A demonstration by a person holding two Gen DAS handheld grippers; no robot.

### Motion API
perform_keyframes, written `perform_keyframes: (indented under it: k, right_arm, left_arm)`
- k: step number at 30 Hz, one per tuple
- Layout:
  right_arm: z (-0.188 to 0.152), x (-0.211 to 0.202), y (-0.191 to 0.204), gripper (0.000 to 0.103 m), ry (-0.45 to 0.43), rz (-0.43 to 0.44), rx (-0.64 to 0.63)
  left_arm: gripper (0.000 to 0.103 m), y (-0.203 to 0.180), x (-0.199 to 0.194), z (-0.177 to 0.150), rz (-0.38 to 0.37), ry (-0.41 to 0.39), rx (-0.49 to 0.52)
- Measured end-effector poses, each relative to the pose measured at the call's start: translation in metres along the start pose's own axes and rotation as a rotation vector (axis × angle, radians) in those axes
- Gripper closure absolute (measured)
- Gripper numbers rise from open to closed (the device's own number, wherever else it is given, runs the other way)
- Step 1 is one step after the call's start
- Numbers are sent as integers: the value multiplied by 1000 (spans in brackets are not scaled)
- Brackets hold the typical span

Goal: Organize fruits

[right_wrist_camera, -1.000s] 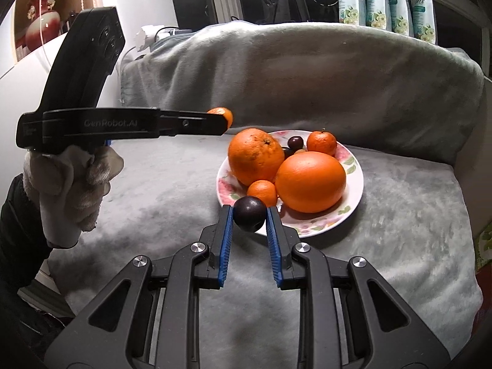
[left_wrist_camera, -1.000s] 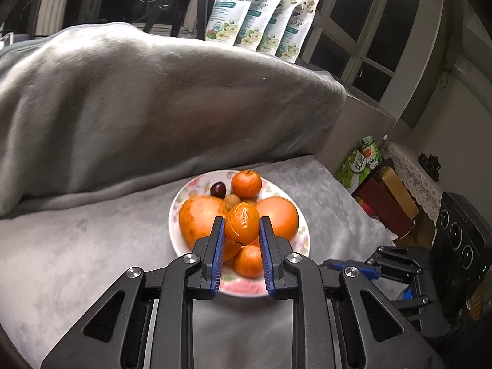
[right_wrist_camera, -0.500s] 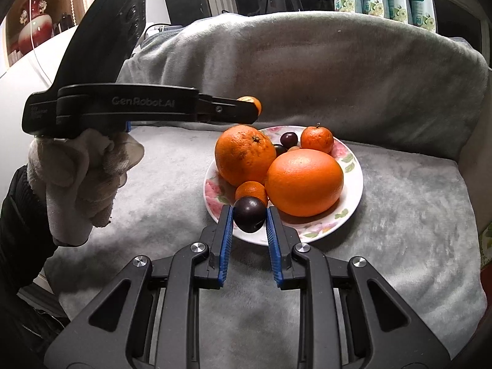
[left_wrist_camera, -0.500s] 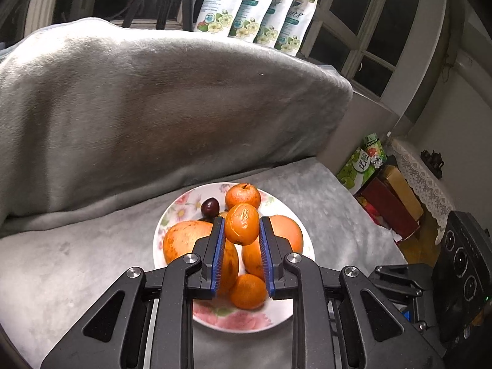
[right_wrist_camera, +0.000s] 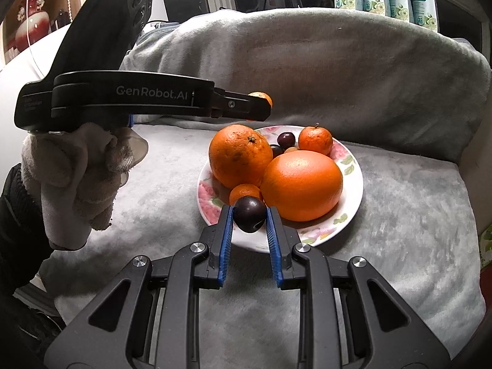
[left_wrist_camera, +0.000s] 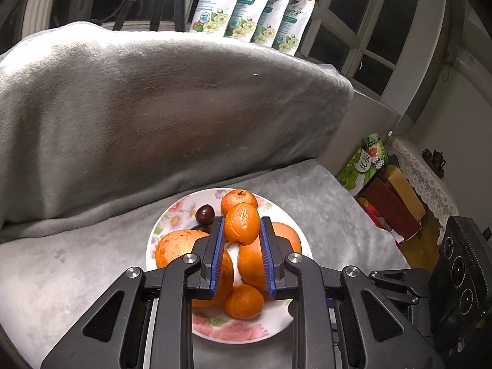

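A floral plate (right_wrist_camera: 353,181) on the grey blanket holds two big oranges (right_wrist_camera: 303,184), small mandarins (right_wrist_camera: 315,140) and dark plums (right_wrist_camera: 286,138). My left gripper (left_wrist_camera: 241,230) is shut on a small wrinkled mandarin (left_wrist_camera: 241,223) and holds it above the plate (left_wrist_camera: 166,227). It also shows in the right wrist view (right_wrist_camera: 259,100), left of and above the plate. My right gripper (right_wrist_camera: 249,218) is shut on a dark plum (right_wrist_camera: 249,213) at the plate's near rim.
A grey blanket (left_wrist_camera: 153,107) covers the seat and the raised back behind the plate. Several white pouches (left_wrist_camera: 255,6) stand on the sill behind. Boxes and a green carton (left_wrist_camera: 366,160) lie on the floor at the right. A gloved hand (right_wrist_camera: 77,178) holds the left gripper.
My left gripper has moved forward over the plate with the mandarin and risen. My right gripper has kept the plum at the plate's near rim.
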State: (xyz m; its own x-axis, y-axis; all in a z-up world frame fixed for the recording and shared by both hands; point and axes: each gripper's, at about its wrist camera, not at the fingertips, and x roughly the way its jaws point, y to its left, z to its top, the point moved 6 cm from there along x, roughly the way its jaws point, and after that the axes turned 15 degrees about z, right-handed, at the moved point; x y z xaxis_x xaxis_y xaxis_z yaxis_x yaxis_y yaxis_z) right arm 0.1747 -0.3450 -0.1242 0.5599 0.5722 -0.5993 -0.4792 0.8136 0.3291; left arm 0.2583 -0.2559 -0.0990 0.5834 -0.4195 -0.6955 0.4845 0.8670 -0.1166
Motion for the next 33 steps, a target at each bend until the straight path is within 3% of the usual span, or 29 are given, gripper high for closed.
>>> perform_keyframes:
  k: [5, 7, 11, 13, 14, 17, 20, 22, 24, 28, 30, 33]
  right_arm:
    - [2, 0, -1, 80, -2, 4, 1]
    - [2, 0, -1, 79, -4, 4, 2]
    - [2, 1, 0, 79, -5, 7, 2]
    - [2, 1, 0, 79, -6, 7, -1]
    - [2, 1, 1, 77, -7, 7, -2]
    - [3, -2, 2, 52, -22, 1, -11]
    - [4, -5, 4, 51, -32, 3, -16]
    - [4, -5, 4, 50, -30, -2, -19]
    - [4, -6, 4, 42, -33, -3, -21]
    - [4, -9, 6, 31, -46, -11, -24]
    - [4, -11, 6, 22, -52, -13, -24]
    - [4, -13, 8, 16, -60, -15, -27]
  left_arm:
    - [81, 1, -1, 2, 6, -5, -5]
    - [72, 1, -2, 2, 8, -9, -4]
    - [72, 0, -3, 3, 11, -15, -2]
    - [67, 0, -4, 4, 12, -19, -1]
    - [65, 0, -4, 4, 12, -21, 0]
    - [59, -1, -5, 4, 11, -24, 1]
    - [56, -1, -5, 4, 12, -25, 1]
    - [48, -1, -6, 5, 11, -27, -1]
    - [48, -2, -8, 5, 9, -30, 1]
    - [32, -3, -11, 8, 18, -43, 3]
    - [27, -3, -12, 9, 22, -44, -1]
    - [23, -5, -13, 9, 36, -42, 2]
